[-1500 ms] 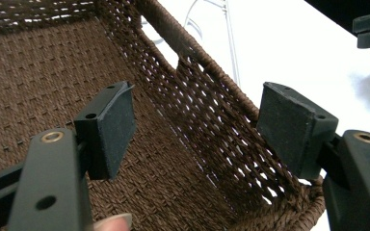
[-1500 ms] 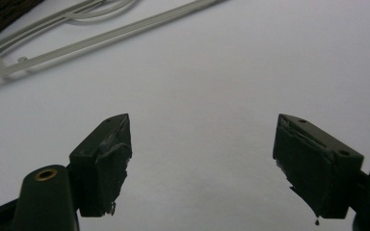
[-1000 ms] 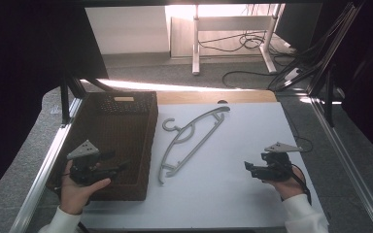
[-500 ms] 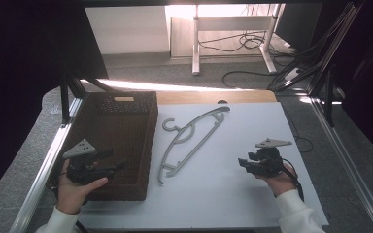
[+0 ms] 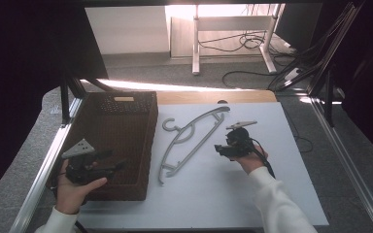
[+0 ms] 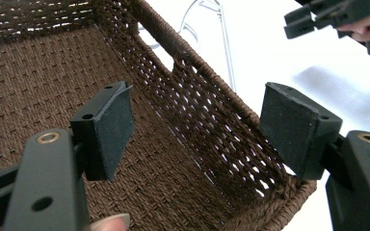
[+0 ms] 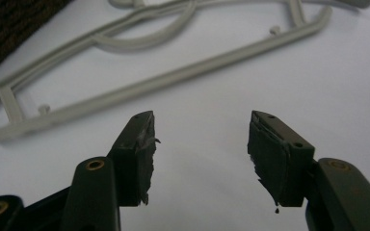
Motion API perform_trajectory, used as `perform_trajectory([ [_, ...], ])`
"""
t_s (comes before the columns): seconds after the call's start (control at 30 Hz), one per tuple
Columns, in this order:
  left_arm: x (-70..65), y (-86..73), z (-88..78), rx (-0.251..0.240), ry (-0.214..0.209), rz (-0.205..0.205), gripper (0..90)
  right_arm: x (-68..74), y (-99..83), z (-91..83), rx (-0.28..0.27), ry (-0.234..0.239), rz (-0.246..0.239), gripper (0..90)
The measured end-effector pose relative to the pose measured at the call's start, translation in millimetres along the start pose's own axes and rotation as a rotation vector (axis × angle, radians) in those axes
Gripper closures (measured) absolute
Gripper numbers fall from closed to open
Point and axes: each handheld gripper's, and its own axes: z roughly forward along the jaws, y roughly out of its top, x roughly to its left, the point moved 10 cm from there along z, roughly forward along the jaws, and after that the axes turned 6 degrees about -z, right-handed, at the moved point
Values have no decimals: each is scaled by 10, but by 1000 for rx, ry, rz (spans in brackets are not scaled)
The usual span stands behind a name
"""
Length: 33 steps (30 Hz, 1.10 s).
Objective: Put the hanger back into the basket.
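Lying just ahead of right tool (image 7: 200, 154), untouched: grey hanger (image 7: 173, 79).

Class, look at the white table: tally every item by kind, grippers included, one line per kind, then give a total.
Grey plastic hanger: 1
Brown woven basket: 1
Hand-held grippers: 2, the left gripper over the basket, the right gripper beside the hanger
Total: 4

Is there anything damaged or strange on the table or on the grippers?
Yes. The pads of the right gripper look torn and ragged at the edges, with bits hanging off. The hanger lies flat beside the basket; nothing else stands out.
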Motion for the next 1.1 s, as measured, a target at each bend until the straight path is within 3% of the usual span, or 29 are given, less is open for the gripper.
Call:
perform_trajectory([
  [0.2,5,0,-10,-3,-2,1,276,59,320,218,-3,-10,27,412],
  [0.37,10,-6,-1,0,0,0,276,65,472,415,8,-25,49,409],
  [0.4,14,-12,6,2,2,2,276,85,541,530,14,-26,67,413],
  [0.53,12,-20,19,6,2,8,274,131,654,700,21,-29,111,436],
  [0.8,24,-17,9,2,2,6,271,170,802,1015,79,-57,141,476],
  [1.1,46,-10,-4,-1,2,4,270,129,802,1285,142,-105,188,538],
])
